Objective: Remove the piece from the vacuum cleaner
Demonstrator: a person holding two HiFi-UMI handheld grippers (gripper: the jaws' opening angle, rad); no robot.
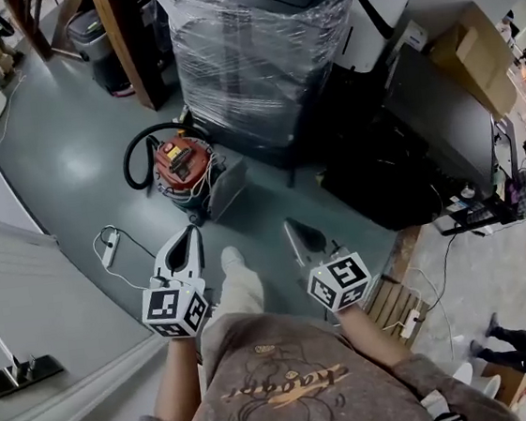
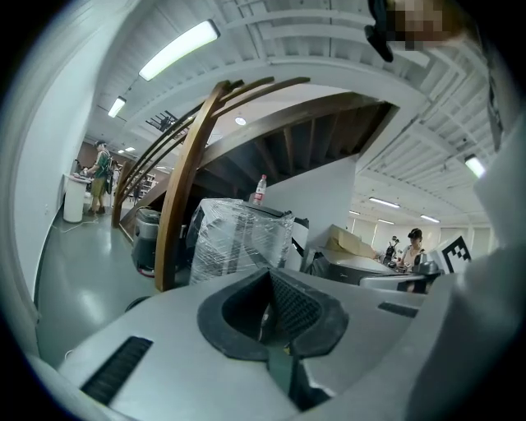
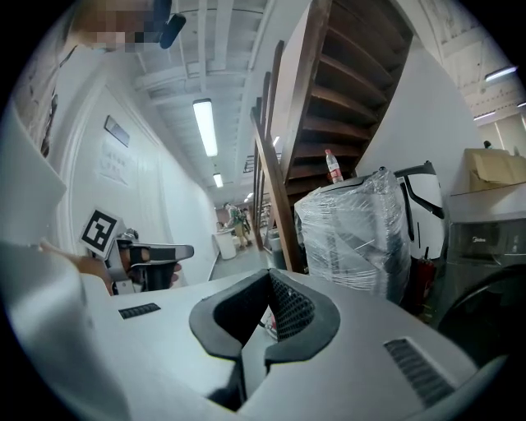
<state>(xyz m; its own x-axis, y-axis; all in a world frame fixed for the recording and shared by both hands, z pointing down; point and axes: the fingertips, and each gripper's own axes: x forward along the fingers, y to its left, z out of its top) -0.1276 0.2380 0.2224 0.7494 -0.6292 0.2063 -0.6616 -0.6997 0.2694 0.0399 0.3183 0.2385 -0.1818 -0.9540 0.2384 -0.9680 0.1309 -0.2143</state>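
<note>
Not started: the vacuum cleaner, centre-left in the head view, stands untouched. The left gripper and right gripper are at lower centre, well apart from it — jaws together, empty.

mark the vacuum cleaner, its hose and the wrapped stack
vacuum cleaner (image 1: pixel 180 164), head view, red top housing.
hose (image 1: pixel 128 162), head view, left bend of the black loop.
wrapped stack (image 1: pixel 255 55), head view, front plastic-wrapped face.
</note>
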